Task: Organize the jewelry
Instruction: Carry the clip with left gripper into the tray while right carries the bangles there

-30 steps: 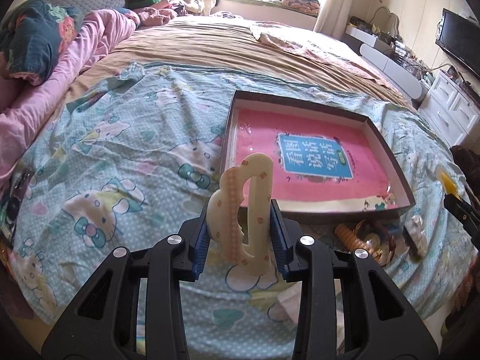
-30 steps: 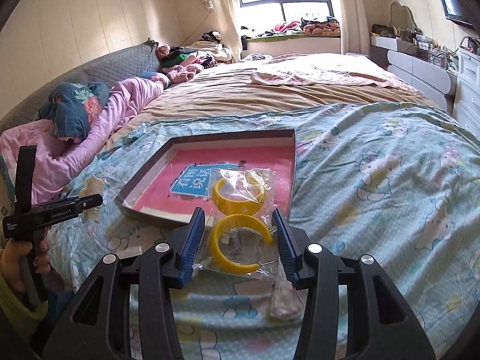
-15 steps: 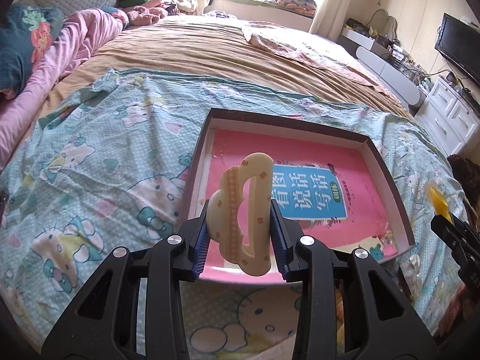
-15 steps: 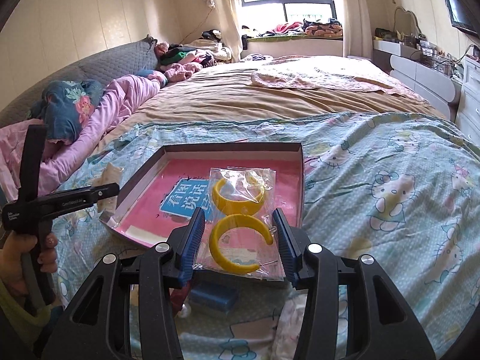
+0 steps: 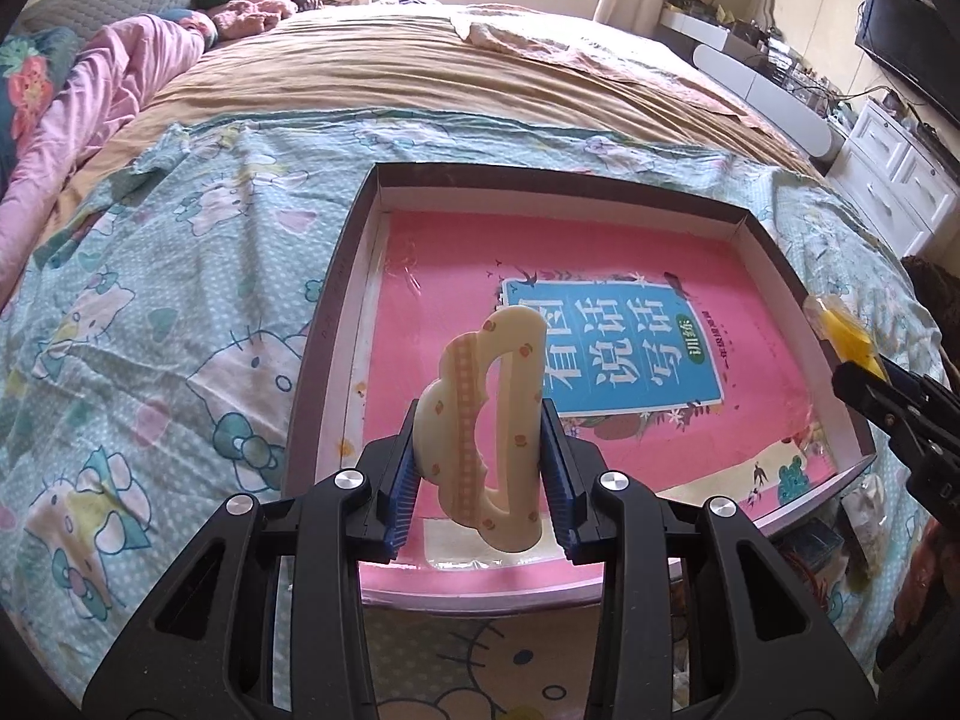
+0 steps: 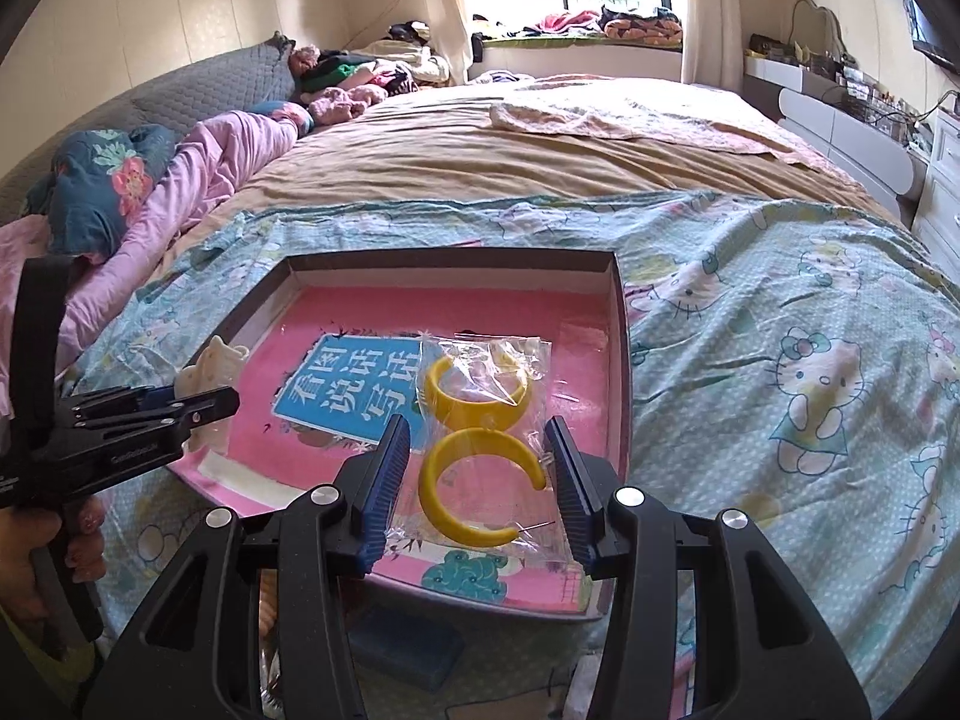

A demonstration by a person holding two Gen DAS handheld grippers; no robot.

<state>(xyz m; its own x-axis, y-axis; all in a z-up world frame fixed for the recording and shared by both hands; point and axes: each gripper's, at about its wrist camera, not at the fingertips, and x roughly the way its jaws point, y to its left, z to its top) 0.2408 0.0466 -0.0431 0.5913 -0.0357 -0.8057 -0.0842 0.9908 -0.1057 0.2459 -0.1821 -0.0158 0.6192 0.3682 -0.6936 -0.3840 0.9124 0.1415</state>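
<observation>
My left gripper [image 5: 480, 468] is shut on a cream hair clip [image 5: 486, 426] with small flower dots, held upright over the near left part of a shallow brown box [image 5: 336, 312] lined with a pink book [image 5: 750, 324]. My right gripper [image 6: 480, 480] is shut on a clear bag of yellow hoop earrings [image 6: 480, 420], held over the box's near right part [image 6: 621, 360]. The left gripper [image 6: 120, 426] with the clip [image 6: 210, 366] shows at the left of the right wrist view. The right gripper's tip [image 5: 900, 408] with the yellow bag [image 5: 846, 330] shows at the right of the left wrist view.
The box lies on a Hello Kitty sheet [image 5: 150, 330] on a wide bed. A blue item [image 6: 408, 642] and other small pieces lie on the sheet just under the box's near edge. Pink bedding [image 6: 198, 180] is piled at the left, white drawers [image 5: 888, 168] stand at the right.
Both grippers have moved forward, from before the box's near edge to over the box, each still holding its item. The loose pieces on the sheet have dropped out of the left view.
</observation>
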